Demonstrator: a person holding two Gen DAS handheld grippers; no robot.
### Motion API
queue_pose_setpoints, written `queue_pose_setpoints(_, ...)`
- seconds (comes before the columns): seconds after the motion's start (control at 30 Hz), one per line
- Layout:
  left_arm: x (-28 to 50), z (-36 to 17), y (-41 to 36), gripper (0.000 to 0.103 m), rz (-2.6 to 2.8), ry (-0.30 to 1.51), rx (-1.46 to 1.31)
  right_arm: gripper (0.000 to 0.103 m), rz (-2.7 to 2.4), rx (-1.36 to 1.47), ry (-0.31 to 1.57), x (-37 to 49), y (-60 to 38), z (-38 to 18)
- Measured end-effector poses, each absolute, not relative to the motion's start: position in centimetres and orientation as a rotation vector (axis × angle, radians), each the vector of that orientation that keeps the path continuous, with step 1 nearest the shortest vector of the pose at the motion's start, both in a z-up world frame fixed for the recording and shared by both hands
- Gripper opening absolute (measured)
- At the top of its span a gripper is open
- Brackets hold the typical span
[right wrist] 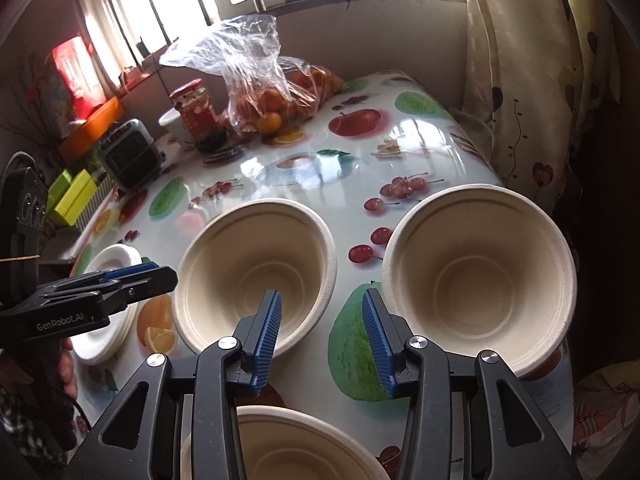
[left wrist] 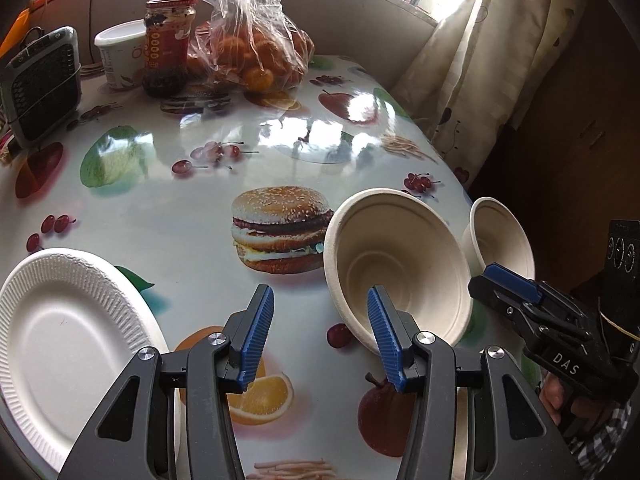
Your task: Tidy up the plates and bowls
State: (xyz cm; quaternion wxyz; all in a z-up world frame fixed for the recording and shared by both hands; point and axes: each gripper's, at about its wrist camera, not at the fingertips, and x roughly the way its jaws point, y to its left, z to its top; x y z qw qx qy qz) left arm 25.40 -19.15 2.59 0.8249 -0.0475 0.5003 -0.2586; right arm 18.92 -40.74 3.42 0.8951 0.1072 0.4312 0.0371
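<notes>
Three beige moulded-fibre bowls, all empty, stand apart on the fruit-printed glossy table [right wrist: 420, 136]: a middle bowl [right wrist: 256, 272], a right bowl [right wrist: 480, 276] at the table's edge, and a near bowl [right wrist: 296, 444] under the right hand-held gripper [right wrist: 320, 340], while the stack of white ribbed paper plates [left wrist: 68, 340] lies to the left. Both the right and the left hand-held gripper [left wrist: 320, 332] hover with jaws apart, holding nothing, so gathering seems about to begin. The next move probably calls for closing on one bowl's rim and nesting it in another.

Three bowls [right wrist: 256, 272] [right wrist: 480, 276] [right wrist: 288, 444], one stack of white plates [right wrist: 108, 320], two grippers [right wrist: 320, 316] [left wrist: 320, 320], one jar [left wrist: 168, 44], one tub [left wrist: 118, 54], one bag of oranges [left wrist: 256, 52].
</notes>
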Motion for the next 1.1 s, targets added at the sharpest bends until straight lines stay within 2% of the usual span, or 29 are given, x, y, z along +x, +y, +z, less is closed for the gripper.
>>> queue_pose_setpoints(0.07,25.6,2.4,-19.3,0.05,-0.546,1.064,-0.105,0.04,0.076,0.221,0.899,19.2,-40.7,3.2)
queue_pose_setpoints(0.17,25.9,2.1,-19.5,0.04,-0.544,1.08,-0.107,0.035,0.074,0.228,0.905,19.5,-40.8,3.1)
queue_pose_setpoints(0.27,26.0,1.9,-19.8,0.039,-0.551,1.084,-0.104,0.032,0.076,0.234,0.912,19.7,-40.9,2.8)
queue_pose_setpoints(0.37,26.0,1.9,-20.1,0.029,-0.558,1.085,-0.103,0.031,0.085,0.246,0.919,19.8,-41.0,2.5)
queue_pose_setpoints(0.73,26.4,1.4,-20.8,0.021,-0.57,1.105,-0.113,0.02,0.112,0.273,0.921,20.1,-41.0,2.2)
queue_pose_setpoints(0.8,26.5,1.4,-20.9,0.015,-0.574,1.105,-0.117,0.017,0.109,0.274,0.919,20.2,-41.0,2.2)
queue_pose_setpoints(1.1,26.3,1.7,-20.9,0.014,-0.57,1.093,-0.115,0.016,0.108,0.278,0.91,20.0,-41.0,2.3)
